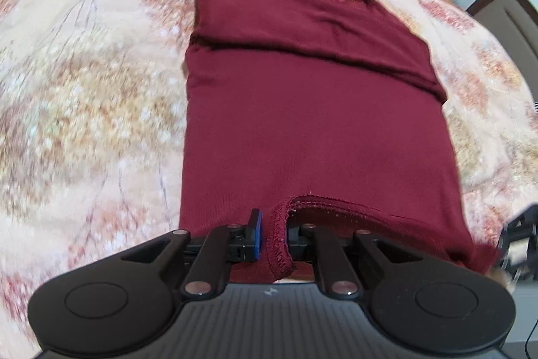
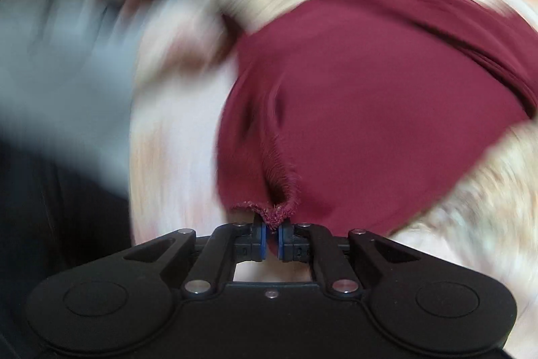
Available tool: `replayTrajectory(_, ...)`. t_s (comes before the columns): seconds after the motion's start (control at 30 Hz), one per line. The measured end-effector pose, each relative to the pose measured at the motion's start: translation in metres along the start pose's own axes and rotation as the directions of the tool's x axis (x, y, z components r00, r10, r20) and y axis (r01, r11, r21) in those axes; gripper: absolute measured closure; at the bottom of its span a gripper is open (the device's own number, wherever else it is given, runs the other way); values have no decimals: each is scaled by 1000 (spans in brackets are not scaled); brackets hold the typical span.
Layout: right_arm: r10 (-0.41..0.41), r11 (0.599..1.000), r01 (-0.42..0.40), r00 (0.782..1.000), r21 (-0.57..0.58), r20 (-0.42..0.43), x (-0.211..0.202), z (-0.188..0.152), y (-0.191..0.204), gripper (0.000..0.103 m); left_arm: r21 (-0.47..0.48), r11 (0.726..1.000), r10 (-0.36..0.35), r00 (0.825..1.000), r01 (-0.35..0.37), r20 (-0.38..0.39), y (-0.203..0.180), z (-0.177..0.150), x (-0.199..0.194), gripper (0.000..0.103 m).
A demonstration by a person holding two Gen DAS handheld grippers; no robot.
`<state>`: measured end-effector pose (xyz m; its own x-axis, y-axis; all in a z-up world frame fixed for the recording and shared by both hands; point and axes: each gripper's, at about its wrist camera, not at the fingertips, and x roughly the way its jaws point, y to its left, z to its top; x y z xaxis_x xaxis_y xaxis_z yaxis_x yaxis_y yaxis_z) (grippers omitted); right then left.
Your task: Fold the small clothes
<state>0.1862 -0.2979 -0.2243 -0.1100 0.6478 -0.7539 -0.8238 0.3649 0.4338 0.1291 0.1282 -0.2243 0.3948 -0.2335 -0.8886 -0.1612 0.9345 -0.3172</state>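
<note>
On the bed, over a flowery cover (image 1: 84, 96), lies a dark red shirt (image 1: 302, 123). It is spread flat, with its far part already folded over in a band. The left gripper (image 1: 273, 238) pinches the near hem (image 1: 279, 244), which curls up between its blue pads. The right gripper (image 2: 272, 239) has its fingers (image 2: 260, 239) pressed almost together on a bunched bit of the same hem (image 2: 275, 212); this view is very blurred, so the grip looks firm but is hard to check. Both near corners seem held, so the step looks like the start of the next fold. The next move likely calls for lifting both hands evenly and carrying the hem toward the far band, keeping the edge straight.
</note>
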Motion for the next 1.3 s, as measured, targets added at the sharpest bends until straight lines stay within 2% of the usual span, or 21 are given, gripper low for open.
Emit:
replayTrajectory(0.03,6,989,-15,998,147,65,-9,4,-19,97,-3,1000,-25,1000,25,8,3,5,-1,91)
replayTrajectory(0.1,-36,929,-22,988,370,149,-19,7,-54,97,-18,997,-71,997,71,22,9,16,-1,91)
replayTrajectory(0.2,-78,819,-56,975,572,206,-17,7,-92,97,-58,994,-92,995,93,26,22,37,12,91)
replayTrajectory(0.33,-123,717,-77,964,693,234,-4,7,-117,97,-162,981,-108,994,103,-25,48,63,46,91)
replayTrajectory(0.43,-150,695,-49,966,717,212,4,9,-124,96,-190,978,-97,994,84,-59,60,71,70,90)
replayTrajectory(0.5,-158,706,-41,964,707,214,9,13,-123,85,-187,978,-115,989,96,-90,63,71,81,89)
replayTrajectory(0.57,-159,722,-23,967,692,198,13,13,-120,61,-169,979,-132,988,116,-85,64,70,82,88)
replayTrajectory(0.6,-167,743,-4,967,669,190,14,15,-116,57,-139,983,-134,988,122,-79,62,69,81,80)
replayTrajectory(0.63,-174,766,12,967,643,188,13,18,-114,56,-96,988,-129,989,122,-70,60,68,78,75)
replayTrajectory(0.7,-173,787,27,968,617,179,19,19,-108,57,14,995,-101,994,102,-49,52,65,70,50)
replayTrajectory(0.73,-178,796,37,968,604,176,20,21,-107,57,53,994,-95,995,97,-39,50,63,66,48)
replayTrajectory(0.83,-195,807,63,967,588,165,25,24,-104,57,101,990,-96,995,97,-17,50,58,59,47)
replayTrajectory(1.0,-212,808,72,962,585,174,29,31,-106,59,174,983,-52,999,54,-13,48,55,58,46)
replayTrajectory(1.3,-221,826,107,965,553,143,32,43,-105,63,126,989,-79,997,78,5,53,58,56,57)
